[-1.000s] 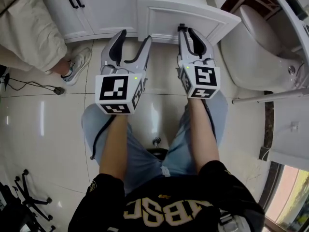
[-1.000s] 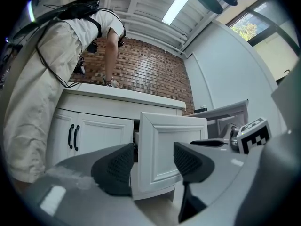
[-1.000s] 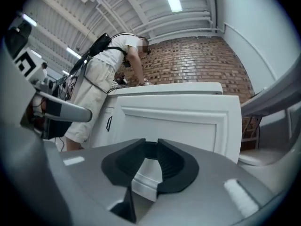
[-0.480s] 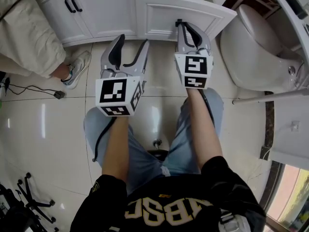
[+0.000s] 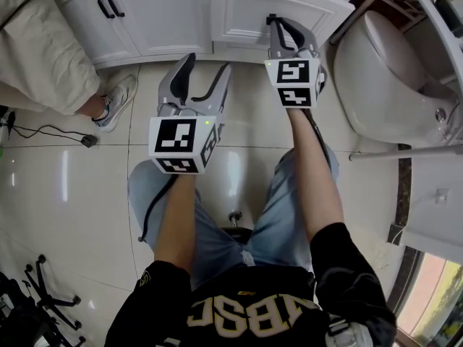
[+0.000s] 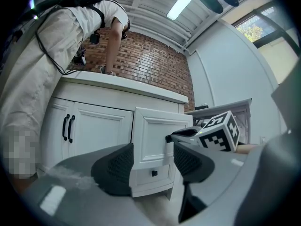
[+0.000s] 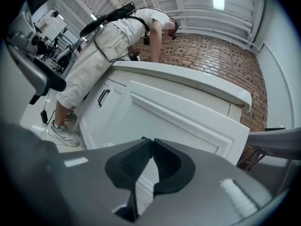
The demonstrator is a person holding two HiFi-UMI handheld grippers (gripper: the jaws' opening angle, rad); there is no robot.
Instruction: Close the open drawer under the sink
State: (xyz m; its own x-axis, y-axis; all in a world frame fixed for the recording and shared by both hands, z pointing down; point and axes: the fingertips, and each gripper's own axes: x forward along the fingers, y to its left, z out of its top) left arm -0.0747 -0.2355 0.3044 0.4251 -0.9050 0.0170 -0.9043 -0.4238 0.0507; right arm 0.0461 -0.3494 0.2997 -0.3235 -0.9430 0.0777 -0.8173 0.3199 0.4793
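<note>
Push step in hand: right gripper [image 5: 275, 20] pressed together, empty, tips at drawer [image 5: 249, 6] front, partly out of cabinet [image 5: 170, 16]. Left gripper [image 5: 207, 62] spread, idle. Next, probably: straight push until flush.

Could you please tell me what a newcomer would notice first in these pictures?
The right tongs, shut, have their tips at the white drawer front, which juts from the cabinet at the top of the head view. The left tongs hang open over the tiled floor, and a toilet stands at the right.
</note>
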